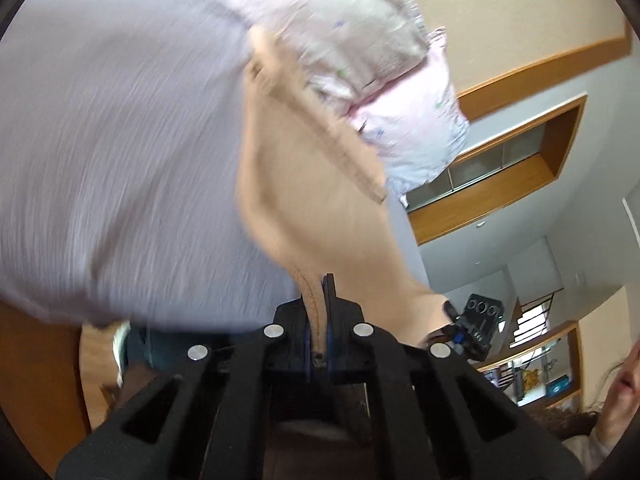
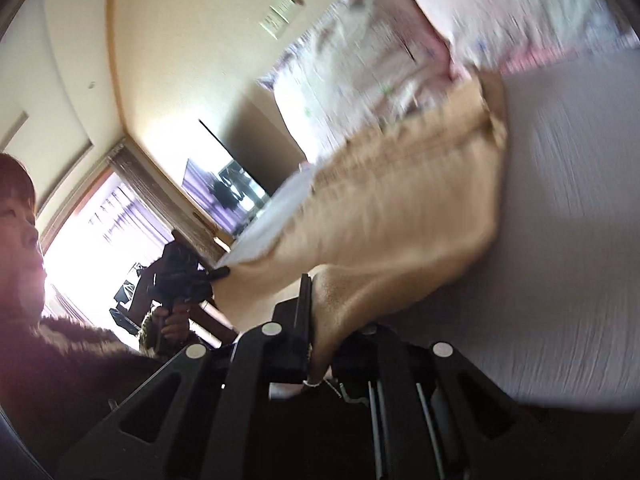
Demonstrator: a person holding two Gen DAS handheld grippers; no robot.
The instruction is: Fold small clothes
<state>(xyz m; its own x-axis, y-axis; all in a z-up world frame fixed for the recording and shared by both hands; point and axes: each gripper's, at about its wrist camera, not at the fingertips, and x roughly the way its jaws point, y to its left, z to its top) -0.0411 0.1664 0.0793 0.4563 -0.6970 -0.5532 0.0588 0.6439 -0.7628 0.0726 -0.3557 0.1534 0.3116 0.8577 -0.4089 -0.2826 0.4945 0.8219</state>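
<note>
A small tan garment (image 1: pixel 316 200) hangs stretched between both grippers, above a pale lilac bed sheet (image 1: pixel 120 160). My left gripper (image 1: pixel 318 292) is shut on one corner of its hem. The right gripper (image 1: pixel 452 320) shows at the garment's other corner in the left wrist view. In the right wrist view my right gripper (image 2: pixel 316 292) is shut on a fold of the tan garment (image 2: pixel 400 208), and the left gripper (image 2: pixel 218 274) holds the far corner. Both views are blurred by motion.
A floral pink and white quilt (image 1: pixel 384 60) lies bunched on the bed beyond the garment, also in the right wrist view (image 2: pixel 380 60). The person's face (image 2: pixel 20 224) is at the left. A wall TV (image 2: pixel 224 192) and bright window (image 2: pixel 100 240) are behind.
</note>
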